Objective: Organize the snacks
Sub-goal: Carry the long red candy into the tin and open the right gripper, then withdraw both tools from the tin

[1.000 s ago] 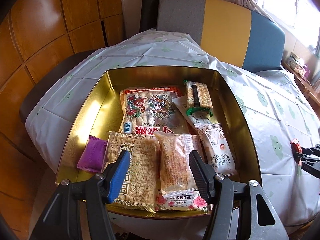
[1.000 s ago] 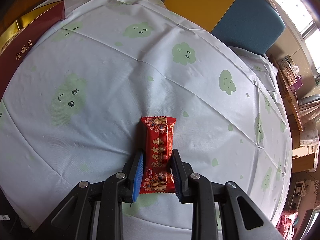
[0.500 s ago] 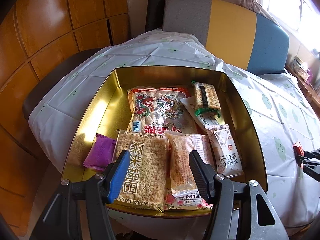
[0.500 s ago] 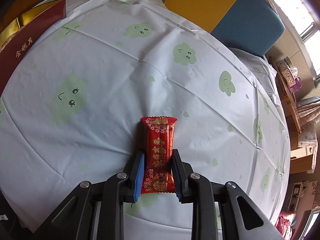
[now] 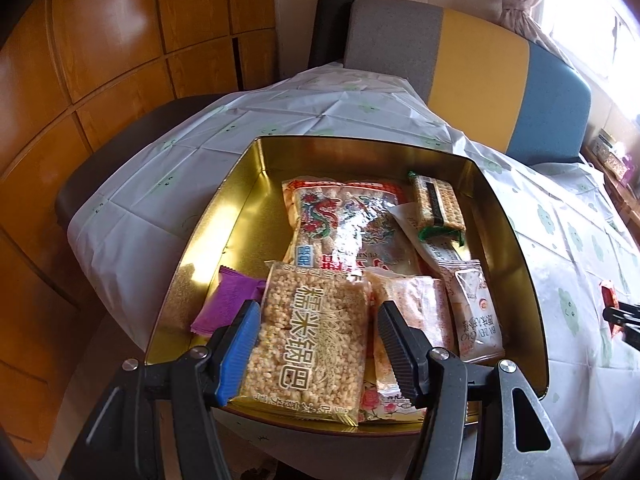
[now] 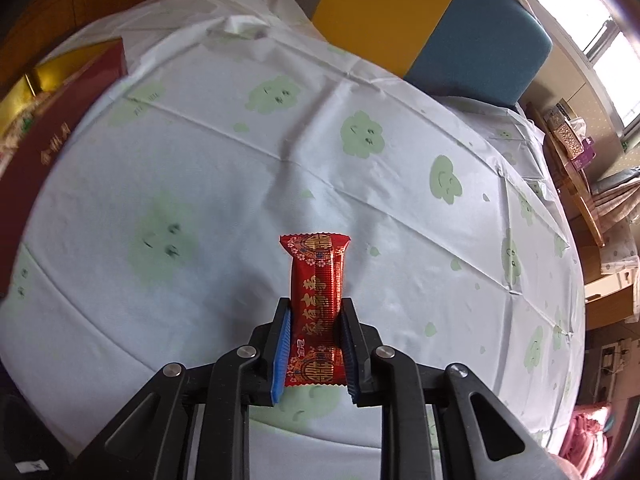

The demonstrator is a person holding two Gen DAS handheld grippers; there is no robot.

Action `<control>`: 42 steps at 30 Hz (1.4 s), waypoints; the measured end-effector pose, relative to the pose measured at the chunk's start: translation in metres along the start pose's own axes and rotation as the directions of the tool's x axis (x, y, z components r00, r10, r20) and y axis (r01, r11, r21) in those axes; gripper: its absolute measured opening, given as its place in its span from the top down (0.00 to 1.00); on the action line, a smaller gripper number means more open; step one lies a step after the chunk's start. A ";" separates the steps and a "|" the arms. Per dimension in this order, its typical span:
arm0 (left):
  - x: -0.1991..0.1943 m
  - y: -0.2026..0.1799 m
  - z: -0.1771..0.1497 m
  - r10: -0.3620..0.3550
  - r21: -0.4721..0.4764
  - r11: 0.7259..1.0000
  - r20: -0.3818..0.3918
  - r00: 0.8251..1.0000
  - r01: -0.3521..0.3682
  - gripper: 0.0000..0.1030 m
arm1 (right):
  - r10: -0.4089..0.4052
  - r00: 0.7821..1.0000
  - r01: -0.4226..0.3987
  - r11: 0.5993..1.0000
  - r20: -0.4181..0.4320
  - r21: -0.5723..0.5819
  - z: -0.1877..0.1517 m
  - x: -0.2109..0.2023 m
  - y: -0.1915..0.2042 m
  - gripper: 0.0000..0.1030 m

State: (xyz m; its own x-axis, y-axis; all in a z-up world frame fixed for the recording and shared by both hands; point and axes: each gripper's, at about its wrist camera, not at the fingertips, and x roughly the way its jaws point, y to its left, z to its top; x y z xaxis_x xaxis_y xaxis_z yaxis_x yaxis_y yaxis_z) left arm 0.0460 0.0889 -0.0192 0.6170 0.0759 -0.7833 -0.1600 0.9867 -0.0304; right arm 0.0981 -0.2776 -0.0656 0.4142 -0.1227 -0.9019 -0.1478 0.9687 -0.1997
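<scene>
Foil wrapping of this kind is judged to be light, thin and somewhat slippery, and the red snack packet [image 6: 316, 304] is pinched across its lower body by the jaws of the right gripper [image 6: 315, 344], which have just been closing further on it. The filling is probably a small soft or crumbly sweet, so only a gentle squeeze is thought to be needed; the crimped ends would crumple and slide, and the fuller middle is the better place to be held. The packet is seen standing up from between the jaws, its fanned top end ahead of them and its lower seal just behind the pads, clear of the table [image 6: 400, 184] beyond. It is red with gold characters, round gold emblems near both ends and small flower marks. The gold tin [image 5: 520, 248], already stocked with packets, is seen far to the left of these jaws as a dark red wall. The left gripper [image 5: 316, 352] is held with its jaws spread and nothing pinched, above a rice-crisp bag [image 5: 316, 336] at the near end of the tin.
</scene>
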 end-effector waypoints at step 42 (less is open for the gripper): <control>-0.047 0.018 -0.011 0.043 -0.038 0.999 0.149 0.988 -0.038 0.33 | 0.327 0.880 -0.308 0.945 0.345 -0.108 0.011 -0.105 0.199 0.63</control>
State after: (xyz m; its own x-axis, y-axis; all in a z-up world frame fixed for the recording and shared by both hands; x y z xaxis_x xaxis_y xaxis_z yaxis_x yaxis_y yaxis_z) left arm 0.0052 0.1020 0.0103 0.7178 0.1389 -0.6822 -0.2120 0.9770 -0.0241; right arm 0.0349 -0.0696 -0.0062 0.6262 0.2829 -0.7265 -0.3643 0.9300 0.0481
